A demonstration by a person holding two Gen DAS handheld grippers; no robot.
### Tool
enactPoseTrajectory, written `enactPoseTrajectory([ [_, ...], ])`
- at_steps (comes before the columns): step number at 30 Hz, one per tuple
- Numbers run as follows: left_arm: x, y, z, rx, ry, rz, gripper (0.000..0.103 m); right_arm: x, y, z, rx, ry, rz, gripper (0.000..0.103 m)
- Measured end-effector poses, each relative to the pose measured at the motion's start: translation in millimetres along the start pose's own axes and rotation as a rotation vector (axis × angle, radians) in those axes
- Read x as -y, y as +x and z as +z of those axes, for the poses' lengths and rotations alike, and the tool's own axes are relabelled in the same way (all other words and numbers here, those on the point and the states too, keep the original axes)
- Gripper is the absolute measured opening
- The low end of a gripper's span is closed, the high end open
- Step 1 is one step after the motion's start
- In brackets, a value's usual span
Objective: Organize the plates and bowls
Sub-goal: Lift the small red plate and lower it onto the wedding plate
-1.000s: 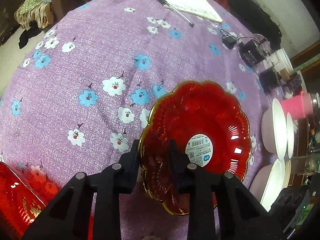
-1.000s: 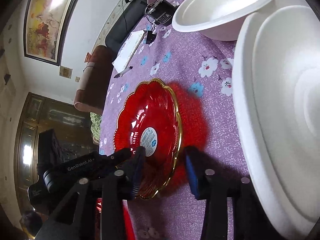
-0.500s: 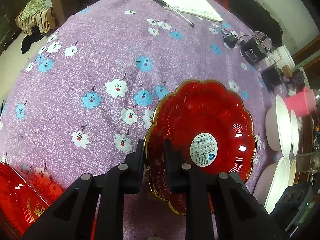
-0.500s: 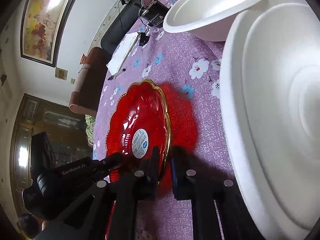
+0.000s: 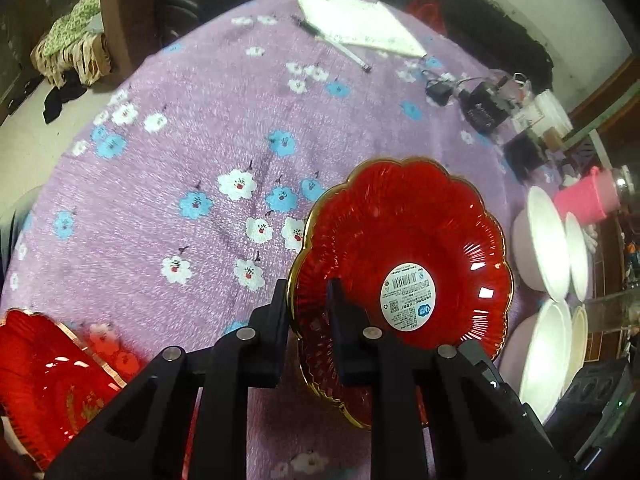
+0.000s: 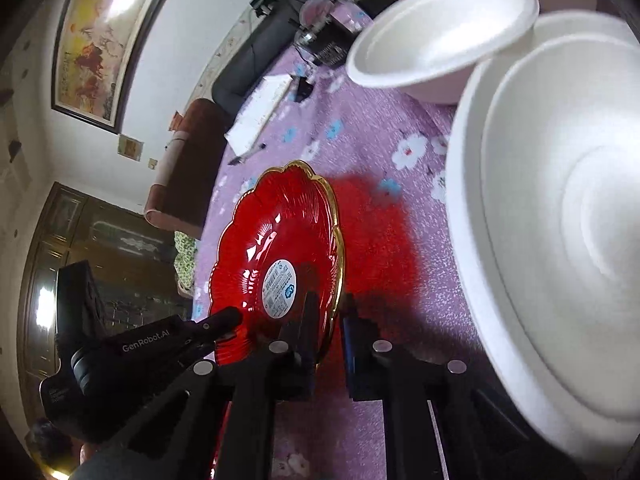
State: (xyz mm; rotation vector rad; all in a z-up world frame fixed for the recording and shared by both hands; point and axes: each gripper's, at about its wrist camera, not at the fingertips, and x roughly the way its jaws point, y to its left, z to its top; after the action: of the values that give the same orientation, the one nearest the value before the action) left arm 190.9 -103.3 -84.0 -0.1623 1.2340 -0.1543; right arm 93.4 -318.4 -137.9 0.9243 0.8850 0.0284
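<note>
My right gripper (image 6: 326, 320) has clamped the red plate (image 5: 404, 268) rim; left gripper (image 5: 308, 304) grips opposite (steadying the lift).

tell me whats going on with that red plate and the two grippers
A person is working two handheld grippers on one red scalloped plate over the purple flowered tablecloth. The left gripper is shut on the plate's gold rim, and the right gripper, whose fingers have just closed, pinches another part of the rim. The plate is tilted, its sticker side showing. White foam bowls wait nearby, and a second red plate lies off to the left.
</note>
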Motion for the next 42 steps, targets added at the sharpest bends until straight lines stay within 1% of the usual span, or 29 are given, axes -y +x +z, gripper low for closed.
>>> enactPoseTrajectory([
  [5,-1.7,-37.8,-11.2,0.066,0.029,-0.013,0.016,-14.4,-21.8,-9.4,0.039,-0.038,0.039,0.009],
  [11,-9.7,-72.8,-36.9,0.123,0.053,-0.031,0.015,-31.3,-55.2,-36.6,0.076,-0.108,0.077,0.009],
  [16,-31.6,-96.1,-65.2,0.146,0.038,-0.061,0.015,-40.0,-74.0,-58.5,0.056,-0.147,0.098,0.01],
  [21,-69.8,-125.7,-96.0,0.197,0.019,-0.025,0.016,-66.5,-85.5,-92.8,0.014,-0.23,0.128,0.01],
  [26,-116.0,-144.3,-123.4,0.235,-0.022,0.037,0.016,-100.4,-76.4,-125.3,-0.06,-0.329,0.159,0.01],
  [30,-143.4,-139.7,-139.9,0.232,-0.043,0.089,0.016,-119.8,-56.4,-150.7,-0.13,-0.389,0.153,0.009],
  [32,-157.2,-131.5,-144.6,0.214,-0.057,0.107,0.016,-126.8,-42.8,-164.1,-0.168,-0.415,0.135,0.009],
  [36,-173.2,-119.5,-145.7,0.201,-0.07,0.141,0.017,-136.3,-17.8,-182.7,-0.225,-0.452,0.091,0.009],
  [42,-191.5,-101.6,-142.7,0.175,-0.075,0.18,0.019,-142.1,8.5,-195.5,-0.247,-0.504,0.03,0.009],
])
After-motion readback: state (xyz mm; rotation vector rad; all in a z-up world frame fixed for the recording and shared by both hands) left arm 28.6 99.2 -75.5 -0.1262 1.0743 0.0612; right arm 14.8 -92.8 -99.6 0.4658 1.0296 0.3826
